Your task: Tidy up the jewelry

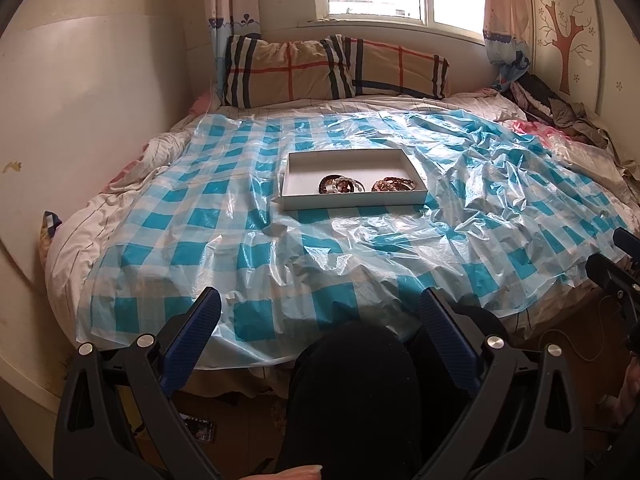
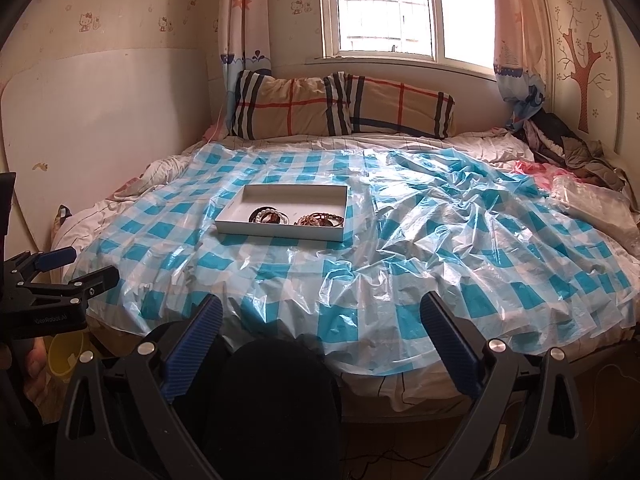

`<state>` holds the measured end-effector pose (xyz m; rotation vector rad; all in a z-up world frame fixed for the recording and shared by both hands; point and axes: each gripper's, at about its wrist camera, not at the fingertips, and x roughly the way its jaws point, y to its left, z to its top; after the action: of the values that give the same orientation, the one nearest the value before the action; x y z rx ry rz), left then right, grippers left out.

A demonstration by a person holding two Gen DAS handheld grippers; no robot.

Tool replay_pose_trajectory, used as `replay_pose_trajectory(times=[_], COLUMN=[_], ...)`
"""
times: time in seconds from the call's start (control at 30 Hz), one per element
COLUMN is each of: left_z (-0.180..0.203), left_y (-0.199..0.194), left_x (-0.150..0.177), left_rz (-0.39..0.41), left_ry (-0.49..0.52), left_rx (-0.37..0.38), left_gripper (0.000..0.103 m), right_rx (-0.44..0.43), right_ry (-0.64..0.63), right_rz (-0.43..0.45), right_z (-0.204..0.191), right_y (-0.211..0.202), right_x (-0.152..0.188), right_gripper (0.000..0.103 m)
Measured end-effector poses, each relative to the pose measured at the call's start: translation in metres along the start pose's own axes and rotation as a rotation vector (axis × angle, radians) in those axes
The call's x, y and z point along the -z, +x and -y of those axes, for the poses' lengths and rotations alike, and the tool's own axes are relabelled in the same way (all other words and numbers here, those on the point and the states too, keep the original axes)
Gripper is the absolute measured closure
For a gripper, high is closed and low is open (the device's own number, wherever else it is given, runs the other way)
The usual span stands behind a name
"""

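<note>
At the far left the wall (image 1: 100, 120) closes off the bed (image 1: 80, 248), which is covered by a blue-checked plastic sheet (image 1: 200, 220), probably laid there to give the jewelry a clean, smooth working surface. The left gripper (image 1: 320, 320) hangs off the near edge of the bed, above the person's dark-clad knee (image 1: 352, 392), its fingers (image 1: 192, 340) spread wide and holding nothing. That looks like a rest pose, either before work starts or with it already finished.

Moving right to the middle of the sheet, a shallow white box (image 1: 304, 160) sits flat. Inside it, gathered toward the near right part, lie two small heaps of bracelets (image 1: 342, 185): a dark-and-pearl cluster and, just beside it, a brownish beaded cluster (image 1: 394, 185). The left part of the box floor is bare. No loose jewelry shows on the sheet, so the sorting appears done or nearly so, though I cannot rule out small pieces hidden in the wrinkles.

The box is well apart from both sets of fingers, straight ahead of the left pair and ahead and to the left of the right pair. The right gripper (image 2: 322, 324) is likewise spread wide and empty at the near bed edge. Beyond, crumpled sheet, striped pillows (image 2: 340, 106) and a clothes pile (image 2: 568, 144) fill the right side.
</note>
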<state>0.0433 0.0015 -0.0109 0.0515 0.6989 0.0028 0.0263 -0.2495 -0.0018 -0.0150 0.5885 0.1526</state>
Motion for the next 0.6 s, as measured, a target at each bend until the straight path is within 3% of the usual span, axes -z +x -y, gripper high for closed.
replay_pose_trajectory(times=[0.6], left_z=[0.002], left_y=[0.025], left_x=[-0.003], left_rz=[-0.06], left_ry=[0.0], left_rx=[0.001], left_gripper=[0.008], right_rx=[-0.004], right_ry=[0.03], right_rz=[-0.021], right_z=[0.003], right_y=[0.027], right_x=[-0.002], right_gripper=[0.008])
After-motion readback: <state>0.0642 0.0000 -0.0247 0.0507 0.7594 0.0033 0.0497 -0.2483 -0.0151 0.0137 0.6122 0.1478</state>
